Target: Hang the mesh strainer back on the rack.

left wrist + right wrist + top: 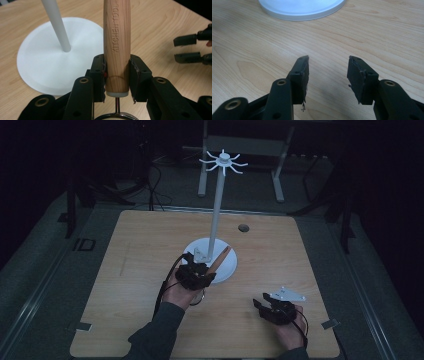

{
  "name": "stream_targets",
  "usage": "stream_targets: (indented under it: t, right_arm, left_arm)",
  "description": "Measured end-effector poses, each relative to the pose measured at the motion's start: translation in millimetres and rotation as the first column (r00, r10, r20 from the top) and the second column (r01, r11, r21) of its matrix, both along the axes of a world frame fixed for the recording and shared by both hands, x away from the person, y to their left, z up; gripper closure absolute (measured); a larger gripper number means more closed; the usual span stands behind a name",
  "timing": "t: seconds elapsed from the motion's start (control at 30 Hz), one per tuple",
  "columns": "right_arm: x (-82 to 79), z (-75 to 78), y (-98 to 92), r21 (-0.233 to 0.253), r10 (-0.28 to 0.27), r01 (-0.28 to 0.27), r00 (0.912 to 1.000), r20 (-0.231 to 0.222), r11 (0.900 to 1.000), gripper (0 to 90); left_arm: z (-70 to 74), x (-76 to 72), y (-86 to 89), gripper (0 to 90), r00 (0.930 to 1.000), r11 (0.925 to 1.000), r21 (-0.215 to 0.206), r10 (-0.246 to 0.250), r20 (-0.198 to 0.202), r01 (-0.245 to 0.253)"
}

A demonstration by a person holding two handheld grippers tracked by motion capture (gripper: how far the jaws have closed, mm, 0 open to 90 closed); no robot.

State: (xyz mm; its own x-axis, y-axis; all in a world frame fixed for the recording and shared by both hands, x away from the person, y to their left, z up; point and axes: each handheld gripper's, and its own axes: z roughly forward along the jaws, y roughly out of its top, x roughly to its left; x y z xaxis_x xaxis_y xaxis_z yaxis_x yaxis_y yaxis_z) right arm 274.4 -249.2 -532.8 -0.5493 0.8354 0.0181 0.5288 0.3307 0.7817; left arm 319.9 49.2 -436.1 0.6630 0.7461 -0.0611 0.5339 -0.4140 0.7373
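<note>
High view: left tongs [196, 268] sit at the near edge of the white round base [227, 265] of the hook stand [217, 215]. They grip a wooden handle [221, 257] whose long axis runs up and away from them, slanting over the base toward the pole. Right tongs [261, 306] lie well apart, nearer the person, over bare tabletop [140, 250]. The left hand is plainly the nearer one to the stand; hooks at the pole's top stand high above the tongs.

Left gripper view: jaws of the left tongs [117, 75] are clamped on the handle [117, 42] near its lower end, one pad on each side. Handle points straight ahead of the tongs; pole [58, 27] stands ahead and to the left. Burnt-in lettering along the wood reads "KITCHEN TOOL". Below the pads, a thin metal stem and a dark wire rim [117, 115], likely a strainer; too little to be sure.

Right gripper view: right tongs [328, 75] stand open, holding nothing, tabletop between the jaws; base rim [302, 12] ahead
</note>
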Motion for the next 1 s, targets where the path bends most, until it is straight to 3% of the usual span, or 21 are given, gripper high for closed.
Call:
stream_targets:
  t: [0.77,1.0]
  right_arm:
    - [0.2,-0.5,-0.2,0.001,-0.003,0.003,1.0000,0.002,1.000,51.4]
    - [0.4,-0.8,-0.4,-0.001,-0.003,0.003,1.0000,0.001,1.000,51.4]
  left_arm:
    - [28.4,-2.2,6.7,68.5,0.9939,0.9939,-0.094,0.067,0.087,-0.059]
    - [36.1,-3.2,6.3,68.5,0.9921,0.9920,-0.114,0.066,0.107,-0.053]
